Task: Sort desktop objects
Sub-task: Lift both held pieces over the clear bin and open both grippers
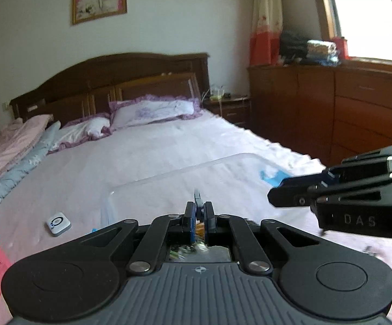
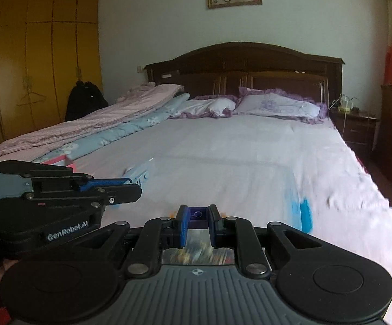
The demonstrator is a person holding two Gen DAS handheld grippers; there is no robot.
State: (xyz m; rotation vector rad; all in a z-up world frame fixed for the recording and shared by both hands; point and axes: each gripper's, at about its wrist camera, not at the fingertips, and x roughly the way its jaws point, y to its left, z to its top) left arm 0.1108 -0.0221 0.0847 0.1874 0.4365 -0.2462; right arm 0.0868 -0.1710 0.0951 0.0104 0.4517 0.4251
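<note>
Both tongs loaded over the bed

Right tongs [image 2: 198, 218] grip a purple brick [image 2: 197, 214]; left tongs [image 1: 199, 214] are pinched on something thin. Clear bin [image 1: 196, 174] lies just ahead, below.

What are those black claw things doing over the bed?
A person is sorting small things, one claw in each hand. The right claw is shut on a purple toy brick. The left claw is pinched on something thin and blue, too small to name. Both hang above a clear plastic box on the bed.
</note>
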